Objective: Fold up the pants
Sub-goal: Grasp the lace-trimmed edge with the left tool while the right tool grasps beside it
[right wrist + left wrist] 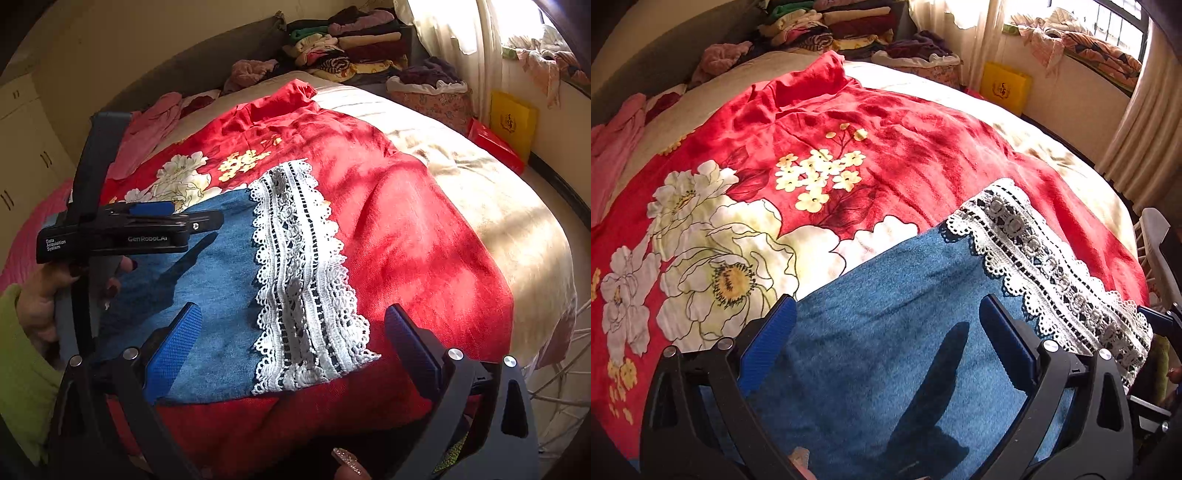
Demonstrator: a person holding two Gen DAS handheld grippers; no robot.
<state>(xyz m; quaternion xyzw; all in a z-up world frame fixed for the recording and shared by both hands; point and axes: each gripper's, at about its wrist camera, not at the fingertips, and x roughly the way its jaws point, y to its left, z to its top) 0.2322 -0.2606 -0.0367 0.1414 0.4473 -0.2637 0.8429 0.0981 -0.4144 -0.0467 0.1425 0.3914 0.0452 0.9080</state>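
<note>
- Already compact, the blue pants point(207, 295) lie as a flat rectangle on the red floral blanket point(406, 240) spread over the bed point(517, 229), low and left of centre in the right wrist view; the white lace hem point(303, 277) runs along their right edge.
- Judging by that tidy shape, at least one fold looks done; whether another fold or only smoothing is left cannot be told, since the near end of the pants is hidden by the tools.
- Left tool point(886, 325) hangs over the blue cloth in the lower middle of its view, jaws spread wide and gripping nothing.
- Right tool point(293, 328) hovers above the lace hem at the bottom of its frame, likewise wide apart and empty.
- A hand point(40, 295) in a green sleeve point(22, 369) holds the left tool at the left edge of the right wrist view.
- A fabric basket point(432, 98) at the upper right holds dark purple clothes heaped above its white lining.
- Folded garments point(347, 48) are stacked at the top centre, beyond the bed.
- A yellow box point(513, 122) and a red box point(495, 147) stand shut by the wall; their contents are unseen.
</note>
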